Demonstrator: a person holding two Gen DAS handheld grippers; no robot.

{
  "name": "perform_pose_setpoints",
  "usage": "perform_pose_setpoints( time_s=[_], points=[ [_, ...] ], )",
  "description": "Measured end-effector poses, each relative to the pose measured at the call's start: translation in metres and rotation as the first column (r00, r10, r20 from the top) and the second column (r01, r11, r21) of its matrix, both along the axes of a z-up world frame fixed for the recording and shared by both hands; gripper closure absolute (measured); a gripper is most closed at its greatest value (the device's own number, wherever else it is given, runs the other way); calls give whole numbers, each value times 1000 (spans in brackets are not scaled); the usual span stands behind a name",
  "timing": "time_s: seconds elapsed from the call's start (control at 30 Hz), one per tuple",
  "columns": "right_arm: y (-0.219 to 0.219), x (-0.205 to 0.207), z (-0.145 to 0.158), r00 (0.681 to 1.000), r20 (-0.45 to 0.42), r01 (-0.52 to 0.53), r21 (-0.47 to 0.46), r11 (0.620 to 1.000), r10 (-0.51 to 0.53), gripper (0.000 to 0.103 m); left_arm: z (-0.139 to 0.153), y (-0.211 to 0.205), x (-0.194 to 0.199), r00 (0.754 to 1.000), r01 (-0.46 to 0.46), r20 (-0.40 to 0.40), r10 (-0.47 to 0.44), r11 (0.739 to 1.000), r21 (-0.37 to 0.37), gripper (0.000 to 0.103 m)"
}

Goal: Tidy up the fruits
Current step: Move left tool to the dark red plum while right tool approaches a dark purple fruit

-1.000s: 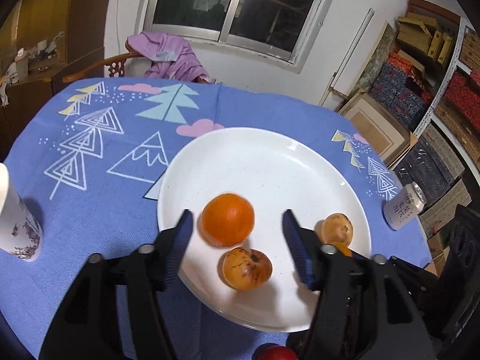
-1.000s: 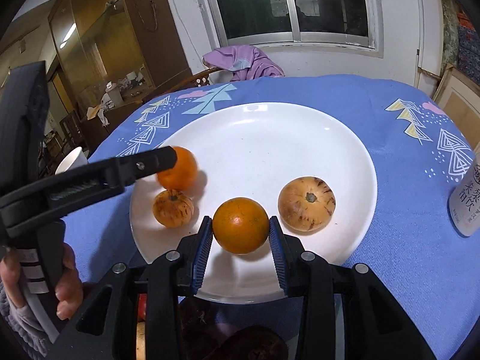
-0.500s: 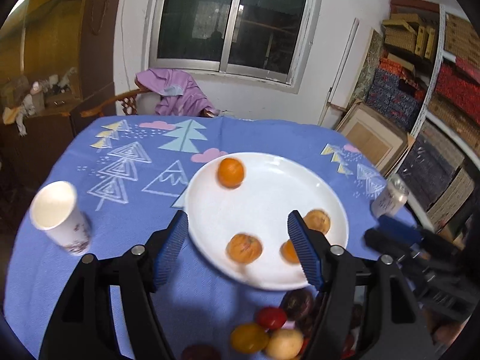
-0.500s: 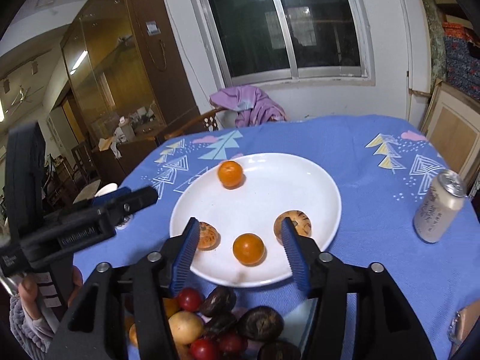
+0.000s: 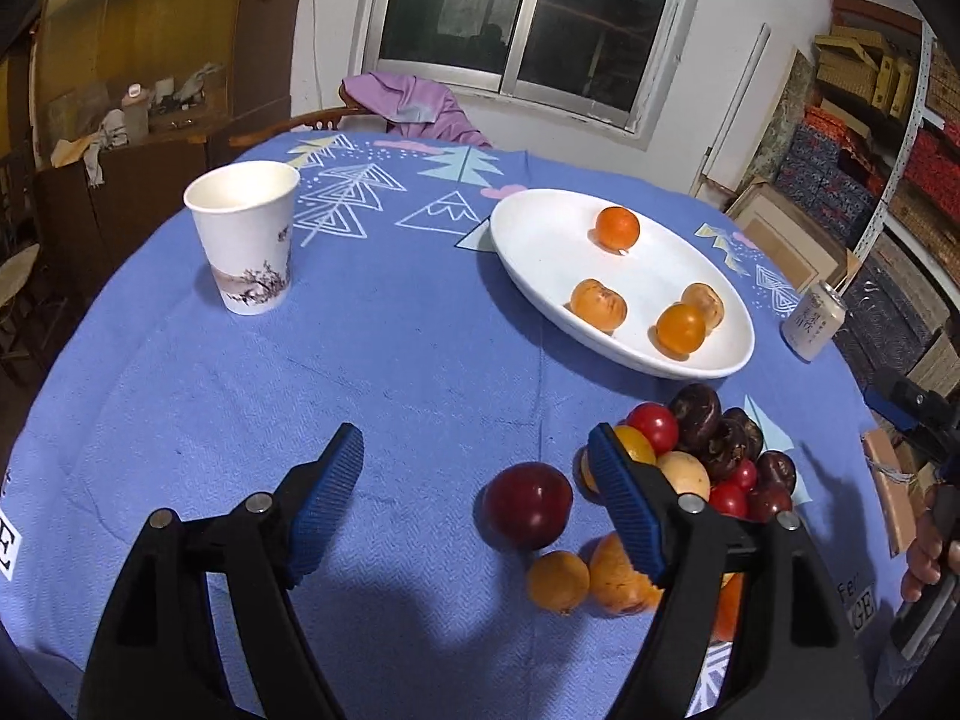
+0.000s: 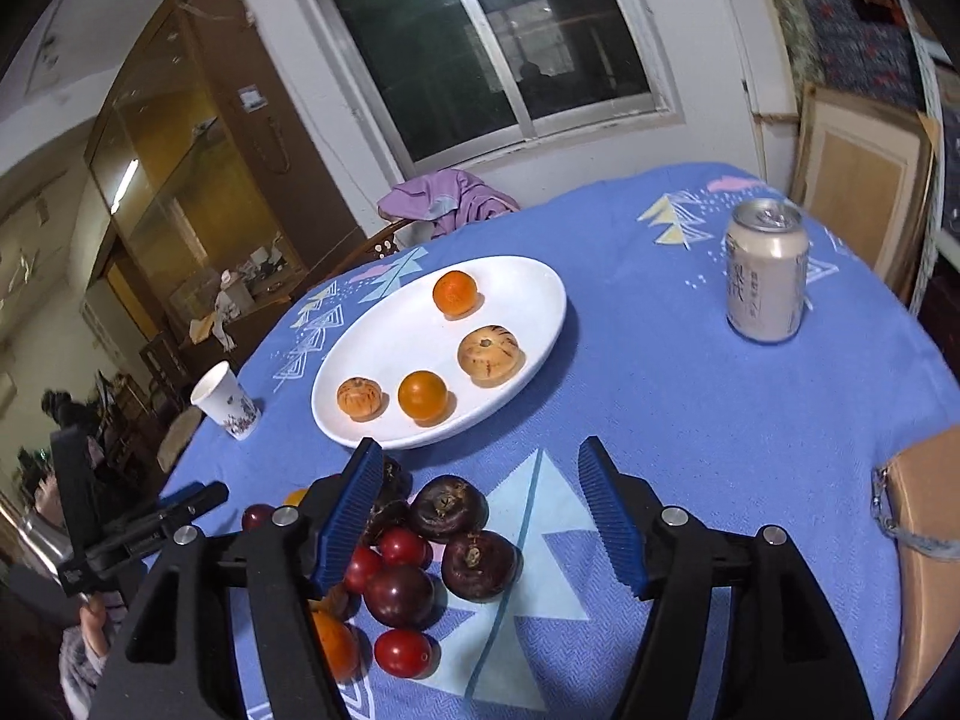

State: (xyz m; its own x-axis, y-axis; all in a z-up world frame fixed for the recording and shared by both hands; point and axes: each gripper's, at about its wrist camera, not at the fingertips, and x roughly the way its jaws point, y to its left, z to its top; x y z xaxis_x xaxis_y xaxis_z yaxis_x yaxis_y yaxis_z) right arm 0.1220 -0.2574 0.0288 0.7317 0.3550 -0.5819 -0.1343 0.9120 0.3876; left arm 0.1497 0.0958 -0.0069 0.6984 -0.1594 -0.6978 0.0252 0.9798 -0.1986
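Observation:
A white plate (image 5: 540, 222) (image 6: 384, 348) on the blue tablecloth holds several orange and tan fruits. Nearer to me lies a loose pile of fruit (image 5: 702, 438) (image 6: 420, 546): dark purple, red, yellow and orange pieces. My left gripper (image 5: 474, 444) hovers over the cloth at the pile's left, jaws opening; a red plum (image 5: 528, 504) lies on the cloth between them, untouched. My right gripper (image 6: 480, 450) hangs above the pile's right side, jaws opening, with a dark fruit (image 6: 450, 507) below them and nothing gripped.
A paper cup (image 5: 246, 240) (image 6: 225, 399) stands left of the plate and a drink can (image 5: 813, 321) (image 6: 765, 270) to its right. A brown flat item (image 6: 924, 498) lies at the table's right edge. A chair with a purple garment (image 5: 414, 102) stands behind.
Both grippers have pulled back from the plate toward the near side of the table. The right one let go of the orange fruit, which stays on the plate. Both jaws stand wider.

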Motion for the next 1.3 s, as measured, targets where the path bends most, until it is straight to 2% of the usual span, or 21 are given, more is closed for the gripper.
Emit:
perform_pose_setpoints(
  time_s=[0.53,0.87,0.97,1.03,1.1,1.3],
  points=[
    [-7,11,-11,998,-57,41,13,999,-40,27,-28,-10,17,986,46,-156,-53,998,-52,28],
    [-11,13,-13,997,-66,50,21,999,-49,27,-33,-22,19,980,91,-171,-102,993,-73,29],
    [-11,12,-13,997,-64,49,19,999,-47,27,-30,-28,17,981,112,-156,-119,992,-58,34],
    [-11,13,-14,997,-67,50,17,999,-49,27,-29,-28,15,980,117,-155,-126,991,-66,35],
    [-10,13,-15,996,-72,50,16,999,-49,27,-30,-28,15,978,125,-158,-136,989,-82,41],
    [-9,14,-15,996,-75,48,13,999,-47,27,-30,-27,15,978,123,-160,-135,989,-86,42]
  ],
)
